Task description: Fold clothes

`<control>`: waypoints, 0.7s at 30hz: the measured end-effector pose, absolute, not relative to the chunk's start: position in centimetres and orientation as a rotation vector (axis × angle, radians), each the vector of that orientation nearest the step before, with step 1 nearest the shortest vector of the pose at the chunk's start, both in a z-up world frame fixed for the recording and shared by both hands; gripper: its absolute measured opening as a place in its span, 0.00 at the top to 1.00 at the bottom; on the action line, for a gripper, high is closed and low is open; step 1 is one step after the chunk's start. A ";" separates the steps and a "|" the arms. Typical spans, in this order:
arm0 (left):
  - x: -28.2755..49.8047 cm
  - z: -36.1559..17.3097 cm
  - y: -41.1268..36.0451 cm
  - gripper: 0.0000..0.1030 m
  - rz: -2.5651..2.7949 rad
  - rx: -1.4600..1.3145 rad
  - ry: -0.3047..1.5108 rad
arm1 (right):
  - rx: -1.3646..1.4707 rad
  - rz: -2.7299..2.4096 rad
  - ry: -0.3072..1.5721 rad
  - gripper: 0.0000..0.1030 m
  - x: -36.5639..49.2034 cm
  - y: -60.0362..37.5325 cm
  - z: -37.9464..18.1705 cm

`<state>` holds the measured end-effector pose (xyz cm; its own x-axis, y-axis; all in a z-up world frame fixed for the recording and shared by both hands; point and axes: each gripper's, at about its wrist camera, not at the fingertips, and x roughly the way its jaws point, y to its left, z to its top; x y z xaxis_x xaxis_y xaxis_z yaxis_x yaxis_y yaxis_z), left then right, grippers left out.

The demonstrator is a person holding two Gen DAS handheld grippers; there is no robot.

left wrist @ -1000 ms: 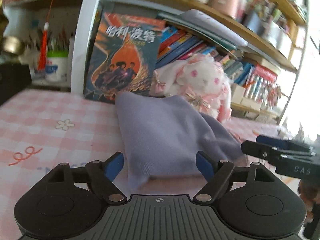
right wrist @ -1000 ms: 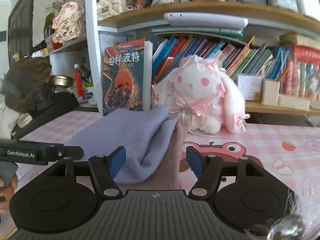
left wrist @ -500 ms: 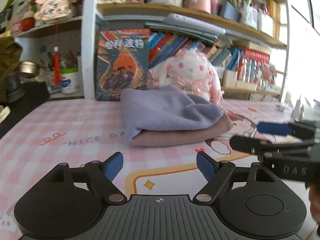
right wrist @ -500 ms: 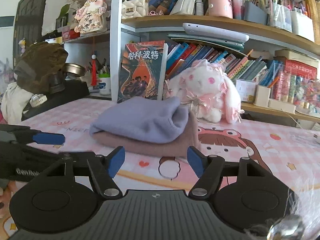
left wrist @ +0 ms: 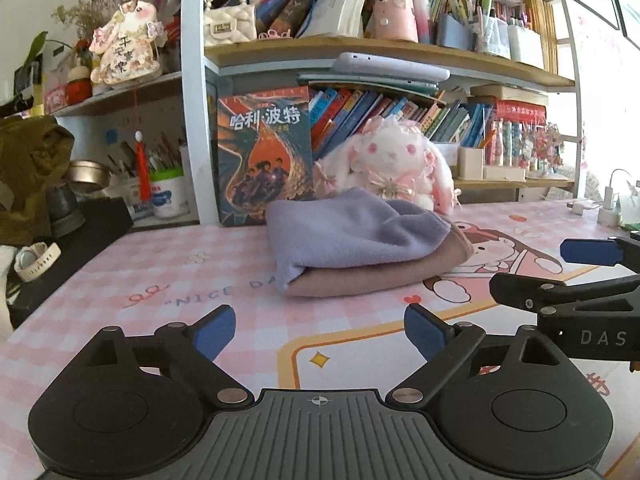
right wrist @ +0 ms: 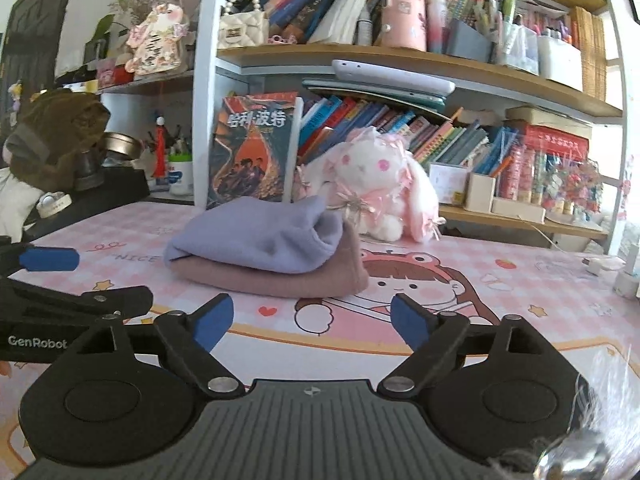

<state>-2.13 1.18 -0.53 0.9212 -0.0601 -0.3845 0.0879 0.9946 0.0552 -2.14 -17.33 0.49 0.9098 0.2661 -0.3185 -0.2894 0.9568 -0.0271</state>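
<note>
Folded stack: a lilac fleece garment (left wrist: 352,232) is lying on top of a dusty-pink garment (left wrist: 372,276), both sitting on the pink desk mat (left wrist: 160,276), just in front of the plush rabbit (left wrist: 392,160).
Long axis: it is running across both views, left to right.
Left gripper (left wrist: 318,330): jaws are opening, with nothing between them; the stack is lying ahead, clear of the fingertips.
Right gripper (right wrist: 312,320): jaws are opening too and are empty; the stack is lying ahead and slightly left.
Nearer hand: I cannot tell; both are looking about equally far off.

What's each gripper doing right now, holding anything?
Left gripper: jaws opening, nothing between them.
Right gripper: jaws opening, nothing between them; the folded clothes lie apart on the table.
</note>
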 end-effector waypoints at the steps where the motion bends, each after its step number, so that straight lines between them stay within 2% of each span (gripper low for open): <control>1: -2.0 -0.6 1.2 0.08 -0.077 0.068 0.399 | -0.075 0.282 0.322 0.14 -2.1 -17.3 0.5; 18: -1.6 -0.9 2.0 0.06 -0.073 0.018 0.435 | -0.098 0.263 0.319 0.08 -2.3 -17.0 0.3; 21: -1.7 -0.9 2.2 0.04 -0.071 0.008 0.433 | -0.113 0.270 0.314 0.07 -2.4 -16.7 0.3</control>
